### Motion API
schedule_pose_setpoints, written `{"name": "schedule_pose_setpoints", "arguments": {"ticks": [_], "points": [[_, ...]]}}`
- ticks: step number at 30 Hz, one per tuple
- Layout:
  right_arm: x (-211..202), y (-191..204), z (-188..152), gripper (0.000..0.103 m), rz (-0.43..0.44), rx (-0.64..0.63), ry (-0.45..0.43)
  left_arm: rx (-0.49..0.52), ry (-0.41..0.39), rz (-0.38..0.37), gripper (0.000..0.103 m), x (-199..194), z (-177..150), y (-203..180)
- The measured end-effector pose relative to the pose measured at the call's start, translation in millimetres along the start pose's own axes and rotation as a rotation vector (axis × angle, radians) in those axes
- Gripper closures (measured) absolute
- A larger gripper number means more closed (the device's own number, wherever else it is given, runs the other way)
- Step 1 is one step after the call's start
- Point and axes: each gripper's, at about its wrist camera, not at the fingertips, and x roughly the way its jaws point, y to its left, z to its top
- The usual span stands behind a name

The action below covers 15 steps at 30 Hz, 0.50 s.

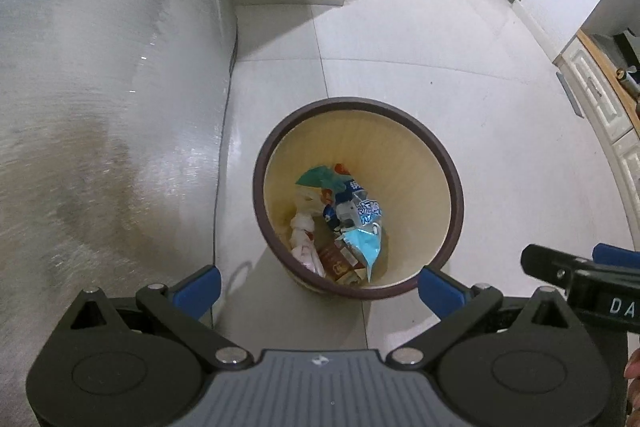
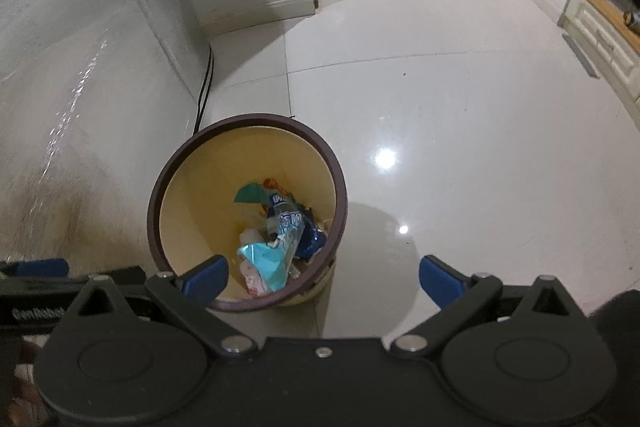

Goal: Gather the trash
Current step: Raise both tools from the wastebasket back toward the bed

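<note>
White tiled floor (image 1: 440, 75), kitchen cabinets behind. Left gripper (image 1: 318, 287) and right gripper (image 2: 324, 281) both spread wide, empty, above the brown-rimmed bin (image 1: 452, 179) directly below, wrappers (image 1: 352, 215) inside.

Floor (image 1: 440, 87): glossy pale tiles w/ thin grout lines. Round bin (image 1: 454, 187), dark brown rim, cream inside, is stood directly on it, near centre, just right of the grey appliance side (image 1: 100, 107). A black cable (image 2: 204, 87) is seen trailing down to the floor behind the bin.
</note>
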Motion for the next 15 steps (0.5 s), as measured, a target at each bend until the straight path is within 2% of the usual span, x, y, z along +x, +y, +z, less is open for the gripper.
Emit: {"name": "schedule_pose_setpoints", "arguments": {"ticks": [15], "points": [[-94,-3,-23,0.001,0.001,-0.001,-0.107,-0.001,-0.111,0.020,0.000,-105,-26,-3]]}}
